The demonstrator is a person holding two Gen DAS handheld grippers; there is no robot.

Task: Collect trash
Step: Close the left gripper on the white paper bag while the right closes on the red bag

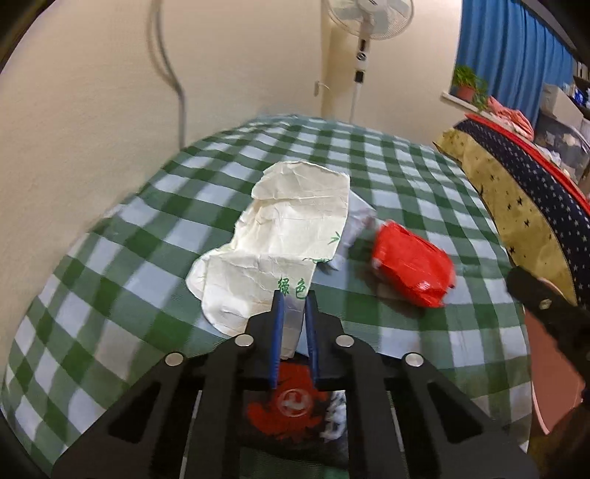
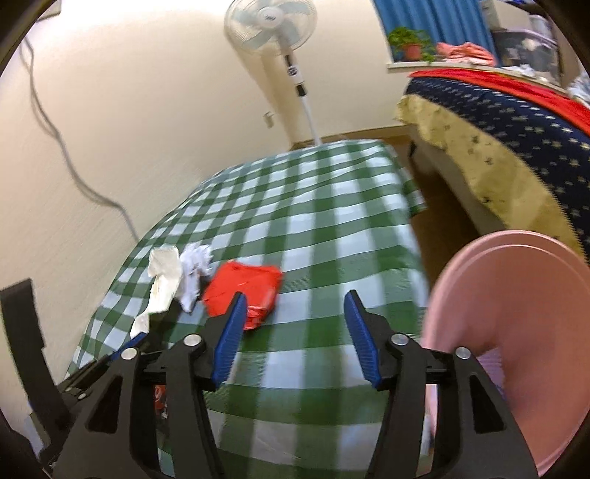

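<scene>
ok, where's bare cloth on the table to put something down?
Free: the far half of the checked tablecloth toward the fan, and the strip between the red wrapper and the pink basin. Crowded: the left side, where cream paper, white tissue and wrapper bunch together.

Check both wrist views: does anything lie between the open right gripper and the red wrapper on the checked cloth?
Nothing visible does. The right gripper has its jaws apart just short of the red wrapper; only bare checked cloth lies between them. The white paper lies beyond, to its left.
</scene>
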